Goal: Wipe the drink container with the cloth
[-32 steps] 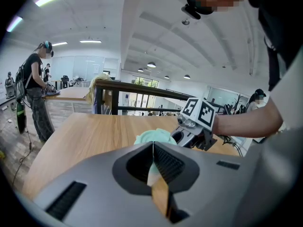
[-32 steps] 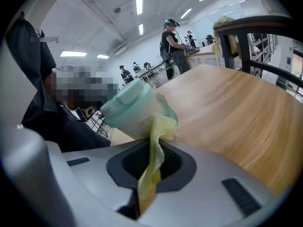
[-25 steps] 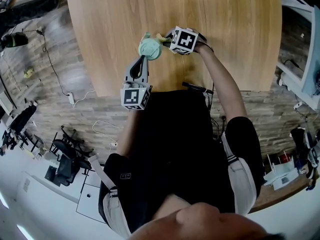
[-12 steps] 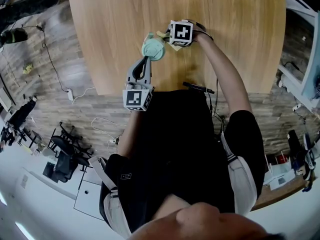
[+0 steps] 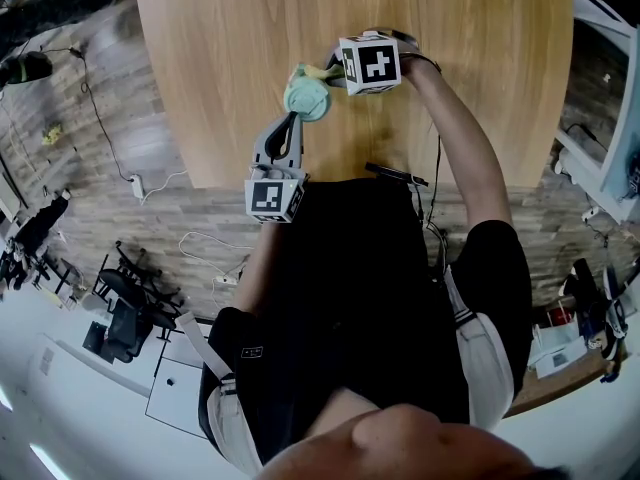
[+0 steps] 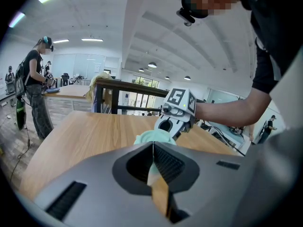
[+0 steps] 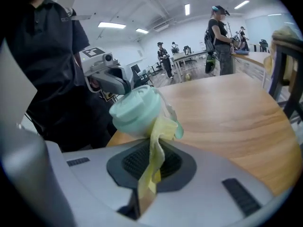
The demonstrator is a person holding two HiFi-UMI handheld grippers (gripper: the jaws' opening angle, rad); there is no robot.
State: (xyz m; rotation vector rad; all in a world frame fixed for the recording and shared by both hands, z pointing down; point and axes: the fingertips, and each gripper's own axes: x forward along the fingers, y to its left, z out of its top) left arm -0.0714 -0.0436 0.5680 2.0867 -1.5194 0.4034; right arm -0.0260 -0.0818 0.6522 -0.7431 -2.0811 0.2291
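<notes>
A mint-green drink container (image 5: 305, 97) is held just above the wooden table (image 5: 220, 58), near its front edge. My left gripper (image 5: 293, 120) reaches up to it from below and is shut on a thin part of its near side; in the left gripper view the container (image 6: 154, 137) shows just past the closed jaws. My right gripper (image 5: 335, 74) comes in from the right, shut on a yellow cloth (image 5: 322, 71). In the right gripper view the cloth (image 7: 158, 141) trails from the jaws up against the container (image 7: 135, 110), touching its side below the lid.
A thin black object (image 5: 396, 175) lies at the table's front edge, by the person's body. Cables (image 5: 150, 188) run over the floor at the left. Several people stand far off in the room (image 7: 218, 37). A dark railing (image 6: 123, 96) stands beyond the table.
My right gripper has shifted a little farther across the table with the cloth, sliding it along the container. The left gripper and container have barely moved.
</notes>
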